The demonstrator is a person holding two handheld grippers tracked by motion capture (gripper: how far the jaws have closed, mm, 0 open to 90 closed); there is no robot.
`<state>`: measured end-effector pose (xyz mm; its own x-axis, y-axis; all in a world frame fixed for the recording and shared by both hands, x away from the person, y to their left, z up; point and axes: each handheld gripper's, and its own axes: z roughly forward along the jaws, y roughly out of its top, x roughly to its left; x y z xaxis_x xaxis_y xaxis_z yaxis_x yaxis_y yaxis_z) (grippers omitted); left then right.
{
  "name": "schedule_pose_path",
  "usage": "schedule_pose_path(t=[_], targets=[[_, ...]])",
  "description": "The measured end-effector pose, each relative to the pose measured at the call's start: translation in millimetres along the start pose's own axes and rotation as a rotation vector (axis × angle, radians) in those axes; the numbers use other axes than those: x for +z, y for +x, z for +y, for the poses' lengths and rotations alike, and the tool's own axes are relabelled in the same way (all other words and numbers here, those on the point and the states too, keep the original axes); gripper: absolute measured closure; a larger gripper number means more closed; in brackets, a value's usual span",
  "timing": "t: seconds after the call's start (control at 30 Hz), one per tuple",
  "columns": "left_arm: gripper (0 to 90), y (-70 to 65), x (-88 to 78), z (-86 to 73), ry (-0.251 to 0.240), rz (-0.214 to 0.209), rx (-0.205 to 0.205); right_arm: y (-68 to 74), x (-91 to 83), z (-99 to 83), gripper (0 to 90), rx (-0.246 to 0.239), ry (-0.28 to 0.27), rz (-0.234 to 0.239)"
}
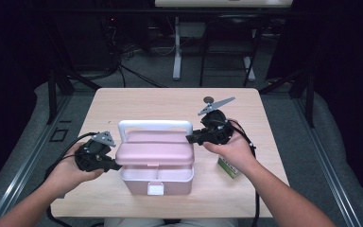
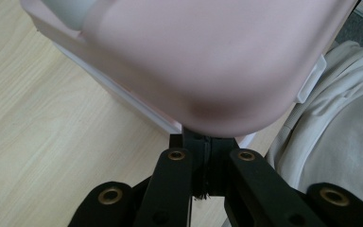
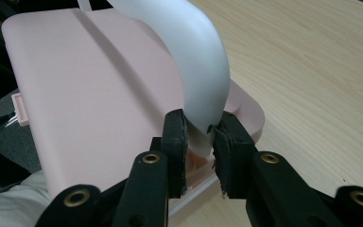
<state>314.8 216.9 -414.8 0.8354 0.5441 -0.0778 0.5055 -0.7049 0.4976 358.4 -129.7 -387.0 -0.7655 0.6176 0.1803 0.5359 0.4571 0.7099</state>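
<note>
item: pink lidded box (image 1: 155,158) with white handle (image 1: 155,126), standing near the front middle of the pale wooden table (image 1: 170,101), lid down, white front latch (image 1: 155,189) facing the person; contents cannot be told, the lid covers them

high view: left gripper (image 1: 113,165) at the box's left side, at lid height; right gripper (image 1: 191,138) at the right foot of the raised handle; a green-and-white packet (image 1: 229,167) lies on the table under the right hand (image 1: 231,149), partly hidden; a small round dark object (image 1: 208,100) sits near the table's far edge, too small to identify

left gripper view: adds the underside of the lid's rounded corner (image 2: 217,71) close up, with the left gripper (image 2: 207,153) right below it, jaws drawn together with no gap; whether any edge of the box is pinched between them cannot be told. the person's pale clothing (image 2: 340,142) shows to the right

right gripper view: adds the grip itself: right gripper (image 3: 201,135) narrowly closed, pads pressing both sides of the handle's lower end (image 3: 203,94) where it meets the lid (image 3: 85,85)
</note>
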Motion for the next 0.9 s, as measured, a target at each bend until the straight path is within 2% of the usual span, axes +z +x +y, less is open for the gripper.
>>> schedule_pose_path(t=[0.43,0.57,0.67,0.73,0.77,0.83,0.9], targets=[[90.0,-3.7,5.1,3.1,0.014,-0.02,0.018,-1.1,-0.1,-2.1,73.1,0.007,-0.006,0.001],[90.0,-3.4,6.0,1.6,0.018,-0.023,0.012,-3.7,-9.0,-4.6,71.3,0.016,-0.036,-0.02],[90.0,-3.6,5.3,2.8,0.016,-0.02,0.016,-4.0,-17.4,-9.1,75.0,0.026,-0.05,-0.033],[90.0,-3.3,2.9,4.8,0.011,-0.016,0.016,-2.8,-22.8,-14.0,79.5,0.016,-0.052,-0.044],[90.0,-3.1,1.7,5.7,0.006,-0.012,0.015,0.3,-26.0,-19.1,84.0,-0.001,-0.04,-0.06],[90.0,-2.6,-0.6,7.5,0.004,-0.009,0.013,1.9,-26.7,-21.2,85.4,-0.003,-0.033,-0.065],[90.0,-1.9,-3.3,10.4,-0.001,-0.002,0.011,6.2,-26.6,-27.5,89.0,-0.029,-0.013,-0.072]])
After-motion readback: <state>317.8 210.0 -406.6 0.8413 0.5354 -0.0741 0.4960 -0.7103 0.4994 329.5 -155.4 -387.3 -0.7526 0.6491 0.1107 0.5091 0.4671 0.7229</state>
